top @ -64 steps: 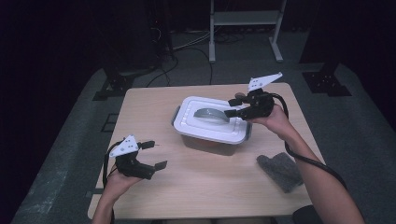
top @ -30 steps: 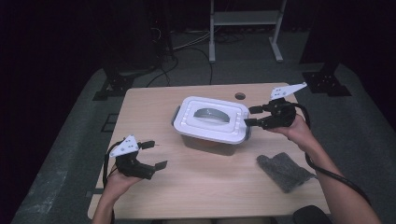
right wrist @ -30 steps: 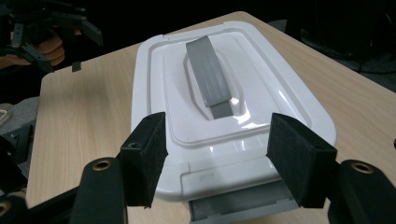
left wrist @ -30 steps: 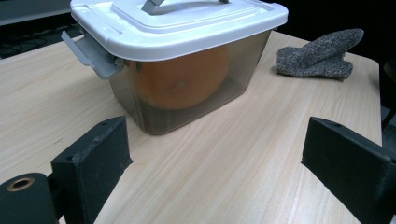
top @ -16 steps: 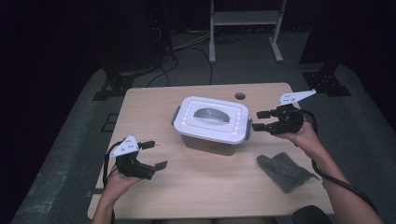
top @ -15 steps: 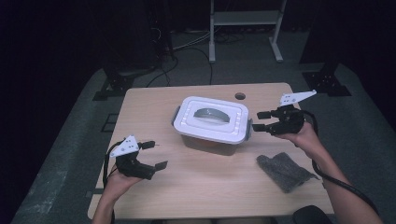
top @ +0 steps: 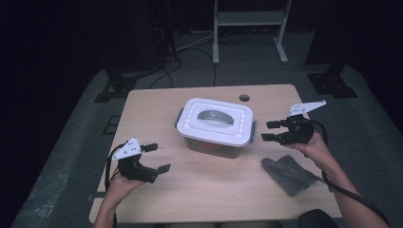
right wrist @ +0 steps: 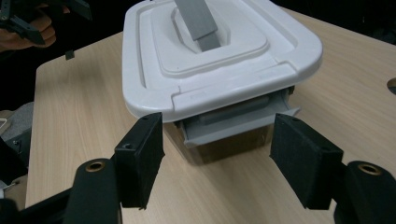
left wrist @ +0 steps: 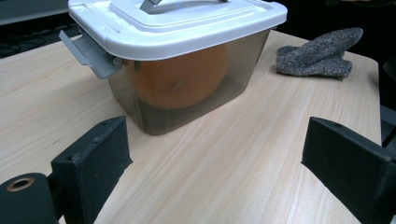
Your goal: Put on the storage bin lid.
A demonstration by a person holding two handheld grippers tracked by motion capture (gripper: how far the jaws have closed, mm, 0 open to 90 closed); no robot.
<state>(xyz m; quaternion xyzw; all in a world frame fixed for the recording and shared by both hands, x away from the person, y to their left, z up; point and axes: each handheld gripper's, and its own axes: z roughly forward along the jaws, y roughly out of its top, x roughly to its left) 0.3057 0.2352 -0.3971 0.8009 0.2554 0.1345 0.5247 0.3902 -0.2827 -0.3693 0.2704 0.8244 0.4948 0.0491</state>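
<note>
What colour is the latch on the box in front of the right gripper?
Grey, on a white lid; the latch shows best in the right gripper view.

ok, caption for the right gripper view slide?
Open hand-held gripper lined up on the grey latch of the lidded box.

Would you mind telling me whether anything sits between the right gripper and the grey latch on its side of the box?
Nothing visible does. The right gripper is open, facing the grey latch with bare table between them.

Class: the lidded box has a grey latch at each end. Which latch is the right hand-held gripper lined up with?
The latch on the box's end nearest the grey cloth; the right hand-held gripper's open jaws frame it.
</note>
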